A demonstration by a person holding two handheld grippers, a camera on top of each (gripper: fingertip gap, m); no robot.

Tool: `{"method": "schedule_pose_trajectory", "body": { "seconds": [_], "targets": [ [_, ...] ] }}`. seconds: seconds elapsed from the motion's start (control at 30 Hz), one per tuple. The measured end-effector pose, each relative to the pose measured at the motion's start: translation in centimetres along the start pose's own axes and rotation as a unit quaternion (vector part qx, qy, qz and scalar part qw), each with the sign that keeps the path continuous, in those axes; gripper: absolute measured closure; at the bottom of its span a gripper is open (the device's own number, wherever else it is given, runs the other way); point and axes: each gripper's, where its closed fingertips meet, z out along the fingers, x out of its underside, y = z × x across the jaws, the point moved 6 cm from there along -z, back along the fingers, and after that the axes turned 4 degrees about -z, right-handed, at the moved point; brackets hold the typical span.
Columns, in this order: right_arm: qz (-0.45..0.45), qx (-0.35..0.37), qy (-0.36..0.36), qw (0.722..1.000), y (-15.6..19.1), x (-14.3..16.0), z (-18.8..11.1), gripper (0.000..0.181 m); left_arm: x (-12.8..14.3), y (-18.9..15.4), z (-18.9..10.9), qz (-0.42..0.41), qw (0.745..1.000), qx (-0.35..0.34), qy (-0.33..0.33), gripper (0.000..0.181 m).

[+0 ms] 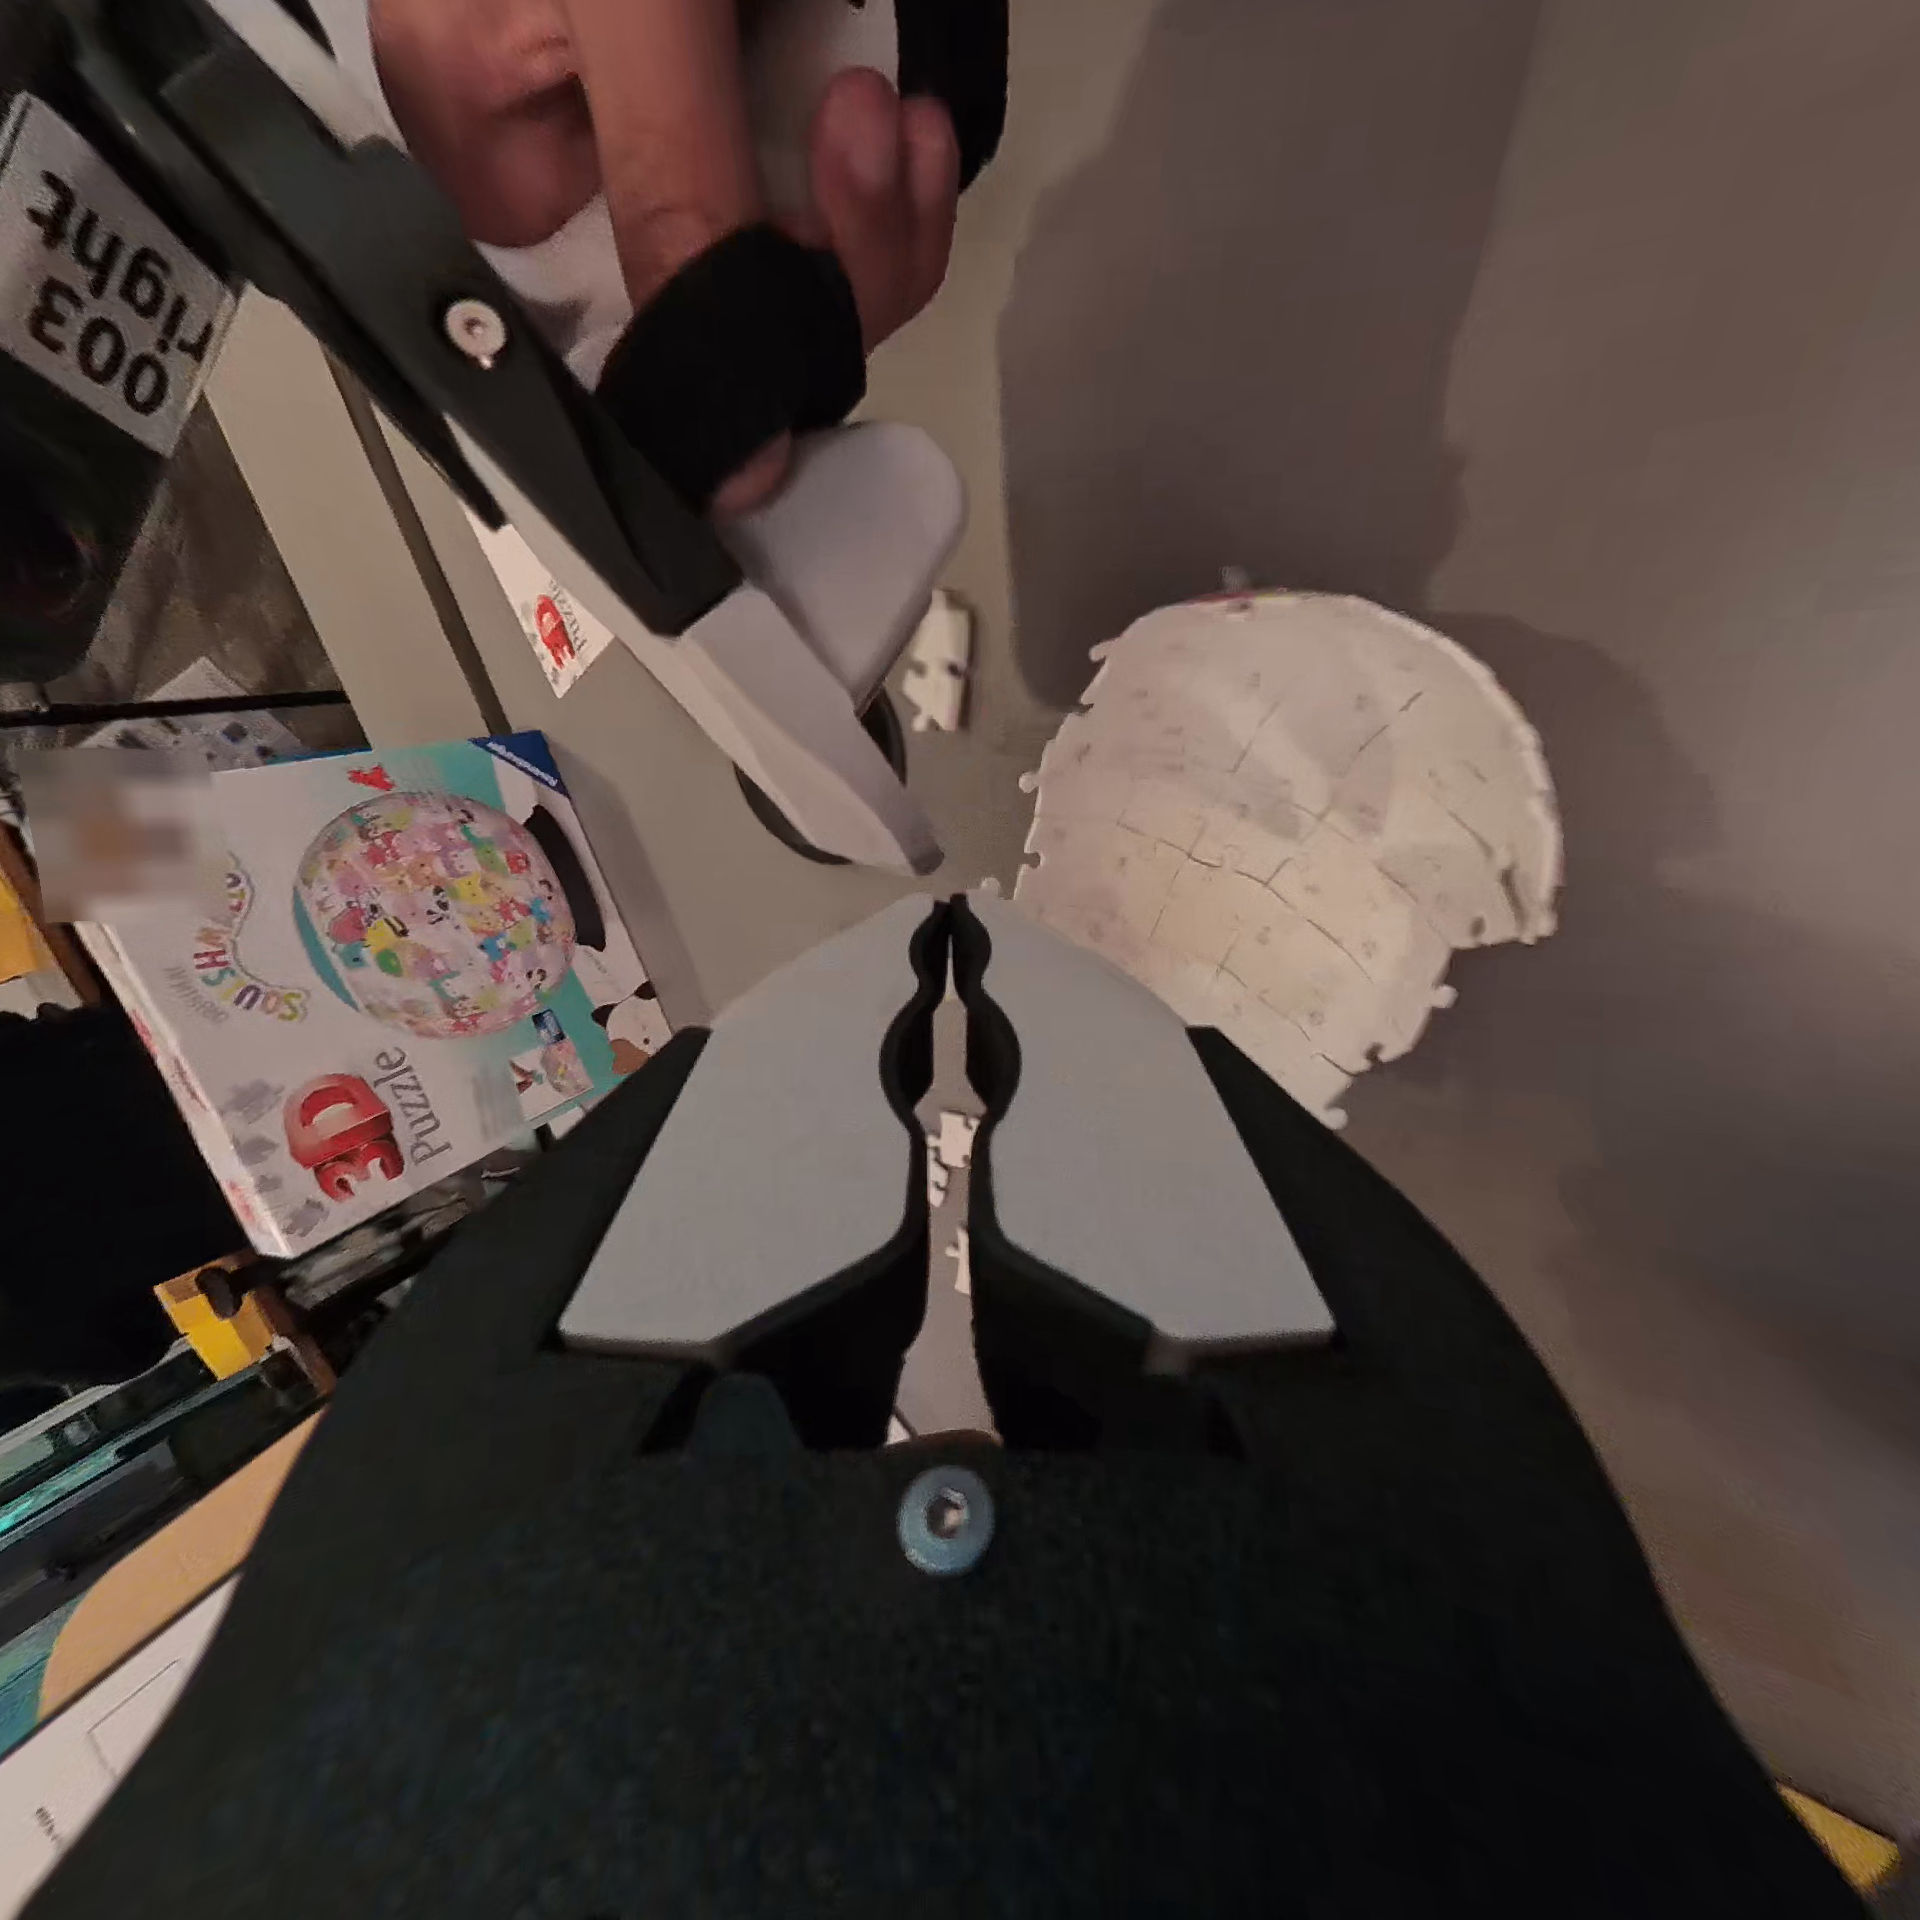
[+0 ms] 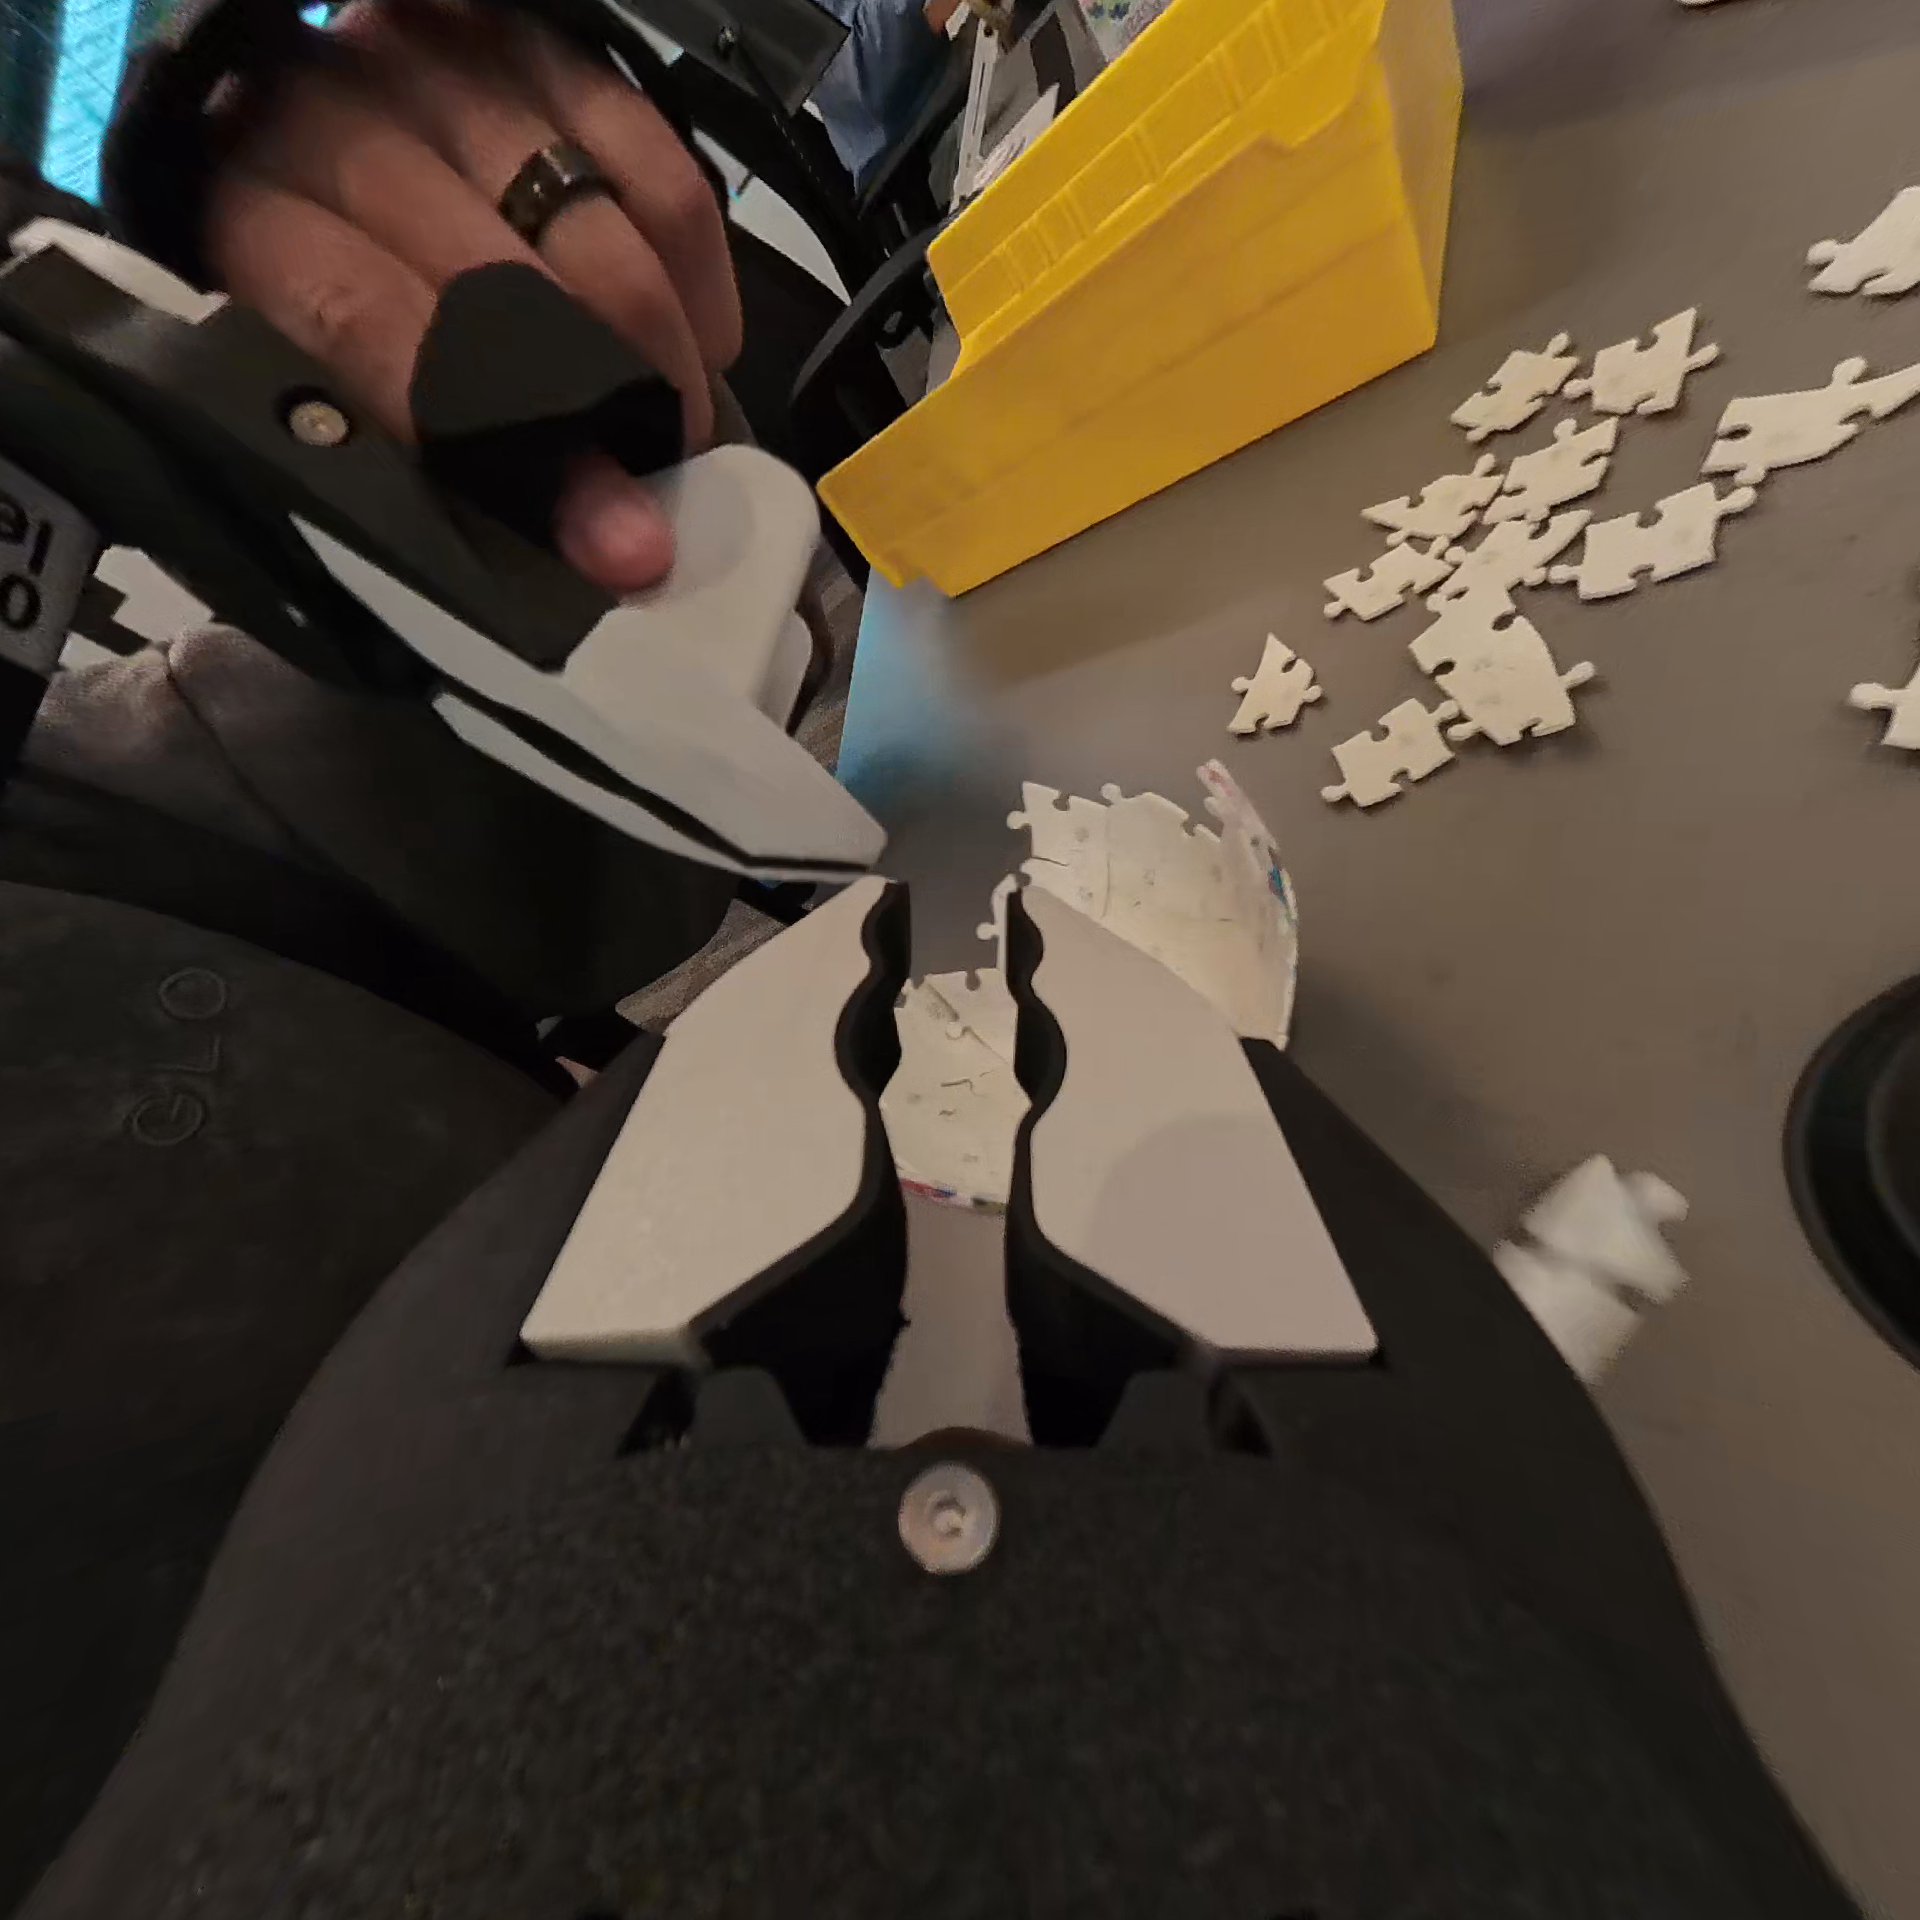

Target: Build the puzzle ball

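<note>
From the puzzle box (image 1: 405, 987) on my left to the half-built ball shell (image 1: 1288, 831) lying hollow side up on the right, the risk I see is my two claws, tip to tip, clashing or nudging the shell's loose edge and popping joints apart. My left claw (image 1: 951, 914) is pressed together on nothing I can see. My right claw (image 2: 956, 899) stands slightly spread, empty, just over the shell's near rim, loose pieces (image 2: 1507, 582) far right.

Half-built puzzle ball, white side showing

The puzzle ball (image 1: 1288, 831) was a partial curved shell of joined pieces with jagged, knobbed edges, resting on the grey desk (image 2: 1507, 1039) with its pale inner face in view. Loose white pieces (image 2: 1496, 582) lay scattered well apart from it.
</note>
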Motion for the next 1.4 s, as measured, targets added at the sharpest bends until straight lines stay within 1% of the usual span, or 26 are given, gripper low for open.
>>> {"method": "schedule_pose_trajectory", "body": {
  "seconds": [0.07, 0.1, 0.13, 0.2, 0.27, 0.33, 0.37, 0.43, 0.5, 0.53, 0.6, 0.63, 0.67, 0.7, 0.73, 0.77, 0.83, 0.9, 0.93, 1.0, 1.03, 1.13, 1.2, 1.3, 1.33, 1.4],
  "targets": [
    [0.0, 0.011, -0.011, 1.0, -0.5, -0.1, -0.6, 0.166, 0.4, 0.5, 0.9, 0.0, 1.0, -0.001, 0.012, 0.181],
    [0.0, 0.016, -0.016, 1.0, -0.8, -0.2, -1.2, 0.167, 0.9, 0.7, 1.3, -0.017, 1.0, 0.006, 0.012, 0.181],
    [0.001, 0.024, -0.013, 1.0, -1.1, 0.0, -2.2, 0.167, 1.4, 0.9, 1.7, -0.044, 0.999, 0.016, 0.008, 0.181],
    [-0.003, 0.081, -0.029, 0.996, -2.2, -0.1, -5.1, 0.168, 2.5, 0.9, 2.2, -0.104, 0.994, 0.029, -0.009, 0.179],
    [0.013, 0.129, -0.047, 0.99, -3.0, -0.2, -7.5, 0.167, 3.9, 1.0, 2.6, -0.173, 0.983, 0.026, -0.046, 0.173],
    [-0.001, 0.197, -0.046, 0.979, -3.3, -0.4, -9.2, 0.164, 5.6, 0.8, 3.1, -0.264, 0.959, 0.04, -0.097, 0.164],
    [-0.022, 0.254, -0.043, 0.966, -3.6, -0.6, -10.1, 0.163, 6.5, 0.7, 3.4, -0.312, 0.94, 0.049, -0.127, 0.158],
    [-0.045, 0.365, -0.037, 0.929, -4.4, -0.6, -12.3, 0.163, 8.3, 0.1, 4.4, -0.404, 0.893, 0.087, -0.18, 0.143],
    [-0.044, 0.437, -0.012, 0.898, -5.4, 0.0, -14.0, 0.16, 10.0, -0.4, 5.4, -0.47, 0.847, 0.112, -0.222, 0.131],
    [-0.04, 0.456, 0.011, 0.889, -6.1, 0.6, -14.4, 0.159, 10.7, -0.7, 5.7, -0.488, 0.83, 0.114, -0.245, 0.13],
    [-0.036, 0.456, 0.092, 0.885, -7.6, 2.5, -13.9, 0.16, 12.1, -0.9, 5.8, -0.51, 0.802, 0.089, -0.298, 0.128],
    [-0.045, 0.463, 0.125, 0.876, -8.5, 3.3, -13.5, 0.161, 12.8, -1.0, 5.7, -0.518, 0.79, 0.075, -0.32, 0.129],
    [-0.057, 0.481, 0.154, 0.861, -9.5, 4.0, -13.2, 0.16, 13.6, -1.0, 5.7, -0.523, 0.781, 0.059, -0.336, 0.129],
    [-0.063, 0.493, 0.176, 0.85, -10.3, 4.6, -12.9, 0.159, 14.3, -1.1, 5.6, -0.527, 0.772, 0.044, -0.352, 0.13],
    [-0.064, 0.493, 0.189, 0.847, -10.9, 5.1, -12.4, 0.158, 14.8, -1.3, 5.6, -0.531, 0.763, 0.036, -0.367, 0.13],
    [-0.061, 0.486, 0.193, 0.85, -11.2, 5.4, -11.8, 0.157, 15.1, -1.4, 5.5, -0.535, 0.755, 0.036, -0.377, 0.13],
    [-0.054, 0.469, 0.189, 0.861, -11.6, 5.7, -10.8, 0.155, 15.3, -1.7, 5.4, -0.541, 0.752, 0.047, -0.374, 0.13],
    [-0.05, 0.484, 0.194, 0.852, -12.2, 6.0, -10.8, 0.155, 14.7, -1.7, 4.9, -0.535, 0.75, 0.055, -0.386, 0.13],
    [-0.046, 0.484, 0.197, 0.852, -12.4, 6.1, -10.7, 0.155, 14.3, -1.7, 4.7, -0.531, 0.749, 0.056, -0.392, 0.13],
    [-0.046, 0.485, 0.19, 0.852, -12.5, 6.1, -10.7, 0.158, 13.4, -1.8, 4.7, -0.521, 0.754, 0.067, -0.394, 0.13],
    [-0.048, 0.485, 0.191, 0.852, -12.5, 6.1, -10.8, 0.163, 13.1, -1.9, 4.8, -0.518, 0.759, 0.071, -0.387, 0.129],
    [-0.061, 0.485, 0.201, 0.849, -12.4, 6.2, -10.9, 0.163, 12.6, -2.3, 5.4, -0.514, 0.77, 0.087, -0.368, 0.13],
    [-0.081, 0.49, 0.221, 0.839, -12.1, 6.3, -11.0, 0.164, 12.5, -2.2, 5.6, -0.517, 0.771, 0.088, -0.362, 0.13],
    [-0.139, 0.488, 0.239, 0.828, -10.7, 5.3, -10.7, 0.164, 12.3, -1.3, 5.0, -0.522, 0.766, 0.103, -0.361, 0.131],
    [-0.18, 0.483, 0.244, 0.821, -9.6, 4.6, -10.3, 0.164, 12.0, -0.7, 4.7, -0.52, 0.77, 0.116, -0.352, 0.132],
    [-0.288, 0.476, 0.25, 0.793, -6.7, 2.7, -9.0, 0.163, 11.0, 0.7, 3.8, -0.509, 0.782, 0.133, -0.334, 0.137]
  ]
}}
